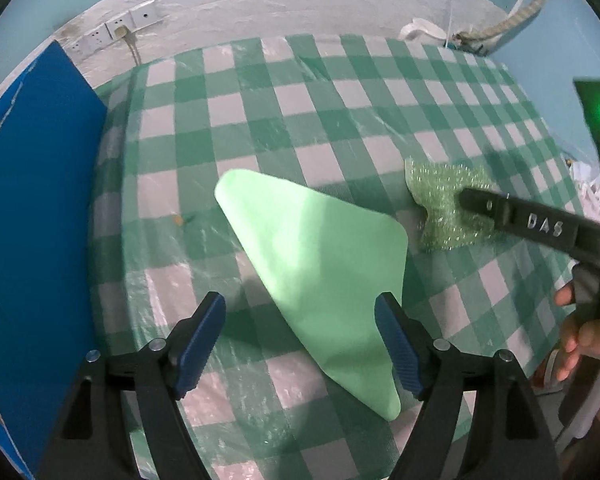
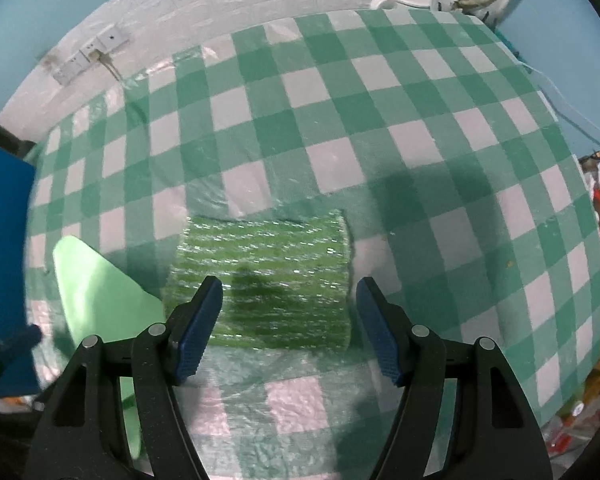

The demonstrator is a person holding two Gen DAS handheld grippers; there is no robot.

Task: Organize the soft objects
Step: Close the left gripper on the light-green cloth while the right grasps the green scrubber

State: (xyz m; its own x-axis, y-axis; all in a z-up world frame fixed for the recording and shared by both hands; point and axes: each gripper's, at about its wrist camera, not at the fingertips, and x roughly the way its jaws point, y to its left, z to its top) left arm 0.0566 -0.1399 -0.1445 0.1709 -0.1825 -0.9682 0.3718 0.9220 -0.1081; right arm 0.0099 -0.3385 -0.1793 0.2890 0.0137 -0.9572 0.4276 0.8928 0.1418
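Right gripper (image 2: 288,320), jaws spread, hangs over the sparkly green sponge (image 2: 268,276); left gripper (image 1: 300,336) likewise gapes above pale green cloth (image 1: 320,248). Sponge may squash and slip.

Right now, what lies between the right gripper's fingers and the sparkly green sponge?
Nothing: in the right wrist view the open right gripper hangs directly over the sponge.

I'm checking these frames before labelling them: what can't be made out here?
- Left wrist view: part of the glittery green sponge is hidden under the right gripper finger.
- Right wrist view: the light green sheet is partly hidden behind the gripper's frame.
- Left wrist view: the blue box is cut by the left edge.
- Wall sockets: too small for detail.
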